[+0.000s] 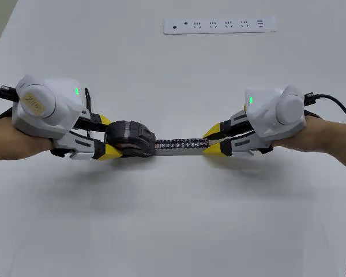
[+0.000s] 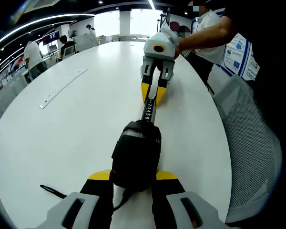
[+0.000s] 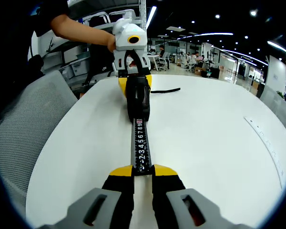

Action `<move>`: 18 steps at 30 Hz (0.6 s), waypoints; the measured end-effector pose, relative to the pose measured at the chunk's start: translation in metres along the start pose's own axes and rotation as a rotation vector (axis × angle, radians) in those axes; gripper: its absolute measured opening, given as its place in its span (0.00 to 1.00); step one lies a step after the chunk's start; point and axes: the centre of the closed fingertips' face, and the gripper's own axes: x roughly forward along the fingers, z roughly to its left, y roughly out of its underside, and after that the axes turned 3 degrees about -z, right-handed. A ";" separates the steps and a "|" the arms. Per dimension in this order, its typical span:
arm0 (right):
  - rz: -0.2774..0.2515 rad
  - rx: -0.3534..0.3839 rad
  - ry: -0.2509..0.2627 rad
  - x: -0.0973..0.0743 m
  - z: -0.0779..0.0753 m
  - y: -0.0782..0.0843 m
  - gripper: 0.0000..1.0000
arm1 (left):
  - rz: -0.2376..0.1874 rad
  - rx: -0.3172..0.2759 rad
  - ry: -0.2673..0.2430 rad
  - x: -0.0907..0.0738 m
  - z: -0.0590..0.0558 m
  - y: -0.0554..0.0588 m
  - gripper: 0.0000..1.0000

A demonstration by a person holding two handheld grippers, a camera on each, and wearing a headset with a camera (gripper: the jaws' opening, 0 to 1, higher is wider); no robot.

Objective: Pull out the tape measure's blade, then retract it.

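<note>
Tape measure [image 1: 130, 139] is lying on the white counter [image 1: 173, 219] close in front of you, and your left tongs [image 1: 108, 137] are gripping its black case from both sides. Running out of the case toward your other hand, a short stretch of blade [image 1: 181, 143] is showing its numbers, and your right tongs [image 1: 212, 141] are pinching narrow on the blade's end. You are risking a snap-back, I judge. The pinch is catching only the thin tip, so a slip under the spring's pull would be whipping the blade home. Pulling off-line could also be twisting the case in your left tongs or kinking the blade. Farther off, a power strip [image 1: 219, 25] is lying well apart from the work.
</note>
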 end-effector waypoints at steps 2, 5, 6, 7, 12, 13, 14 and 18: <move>0.001 0.001 0.000 -0.001 0.000 0.001 0.12 | 0.000 -0.001 -0.001 0.000 0.000 0.000 0.28; 0.004 0.002 0.000 -0.004 0.000 0.003 0.12 | -0.001 -0.002 -0.001 0.000 0.000 0.000 0.28; 0.004 0.003 0.001 -0.004 0.000 0.003 0.12 | -0.001 -0.002 -0.001 0.000 0.000 0.000 0.28; 0.004 0.004 0.001 -0.005 0.000 0.003 0.12 | -0.001 -0.002 -0.002 0.000 0.000 0.000 0.28; 0.008 0.009 -0.001 -0.009 0.000 0.007 0.12 | -0.001 -0.004 -0.002 0.000 -0.001 0.000 0.28; 0.009 0.010 -0.001 -0.010 0.000 0.008 0.12 | -0.001 -0.003 -0.002 0.000 -0.001 0.000 0.28; 0.010 0.010 -0.001 -0.011 0.000 0.008 0.12 | -0.001 -0.004 -0.002 0.000 -0.001 -0.001 0.28; 0.014 0.013 0.000 -0.015 -0.001 0.011 0.12 | -0.002 -0.006 -0.003 0.000 -0.001 -0.001 0.28</move>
